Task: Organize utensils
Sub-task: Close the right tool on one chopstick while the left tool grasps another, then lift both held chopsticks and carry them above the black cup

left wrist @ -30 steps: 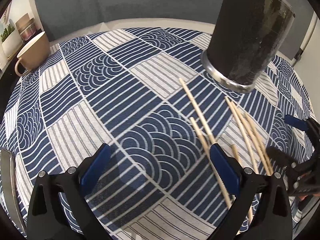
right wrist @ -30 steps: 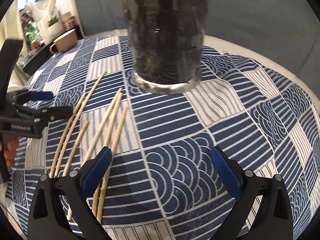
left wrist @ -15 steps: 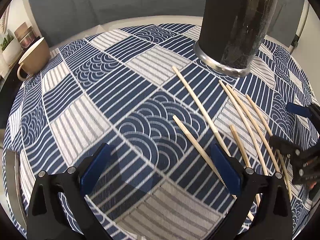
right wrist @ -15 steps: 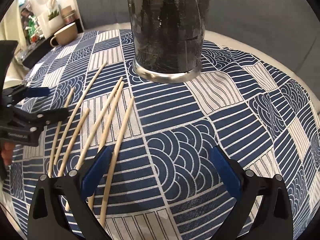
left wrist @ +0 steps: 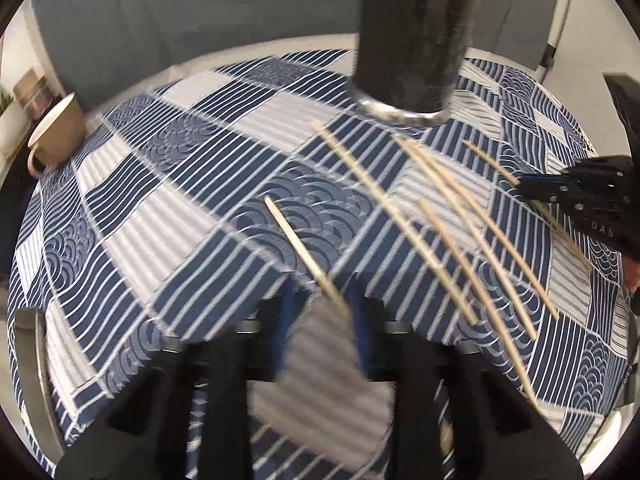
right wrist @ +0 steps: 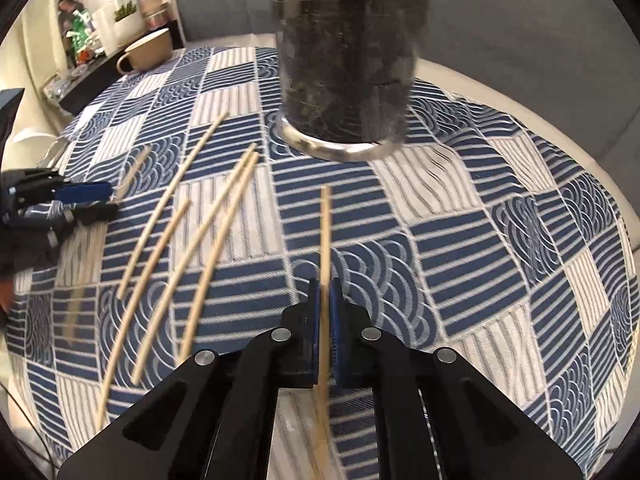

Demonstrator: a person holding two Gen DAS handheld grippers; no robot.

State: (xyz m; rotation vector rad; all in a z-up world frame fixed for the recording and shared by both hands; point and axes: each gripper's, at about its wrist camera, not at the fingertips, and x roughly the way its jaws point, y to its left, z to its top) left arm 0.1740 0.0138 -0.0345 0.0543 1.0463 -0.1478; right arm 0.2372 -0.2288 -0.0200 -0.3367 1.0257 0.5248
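Several wooden chopsticks (left wrist: 440, 216) (right wrist: 216, 216) lie fanned out on the blue-and-white patterned cloth in front of a tall dark utensil holder (left wrist: 412, 40) (right wrist: 344, 60) with a metal base. My right gripper (right wrist: 325, 300) (left wrist: 524, 184) is closing, its blue pads pressed on one chopstick (right wrist: 326, 232) that points toward the holder. My left gripper (left wrist: 324, 312) (right wrist: 100, 200) is blurred with motion. Its jaws are closing around another chopstick (left wrist: 296, 240), which runs between them, and its near end meets the right pad.
A beige mug (left wrist: 56, 140) (right wrist: 148, 54) stands at the far left edge of the table. A flat metal utensil (left wrist: 28, 352) lies at the near left. A cluttered shelf (right wrist: 100, 20) is beyond the table; a grey wall is behind the holder.
Both grippers went from wide open to closed, each with a chopstick between its pads. The left gripper shifted sideways, so the holder and chopsticks now sit more central in its view.
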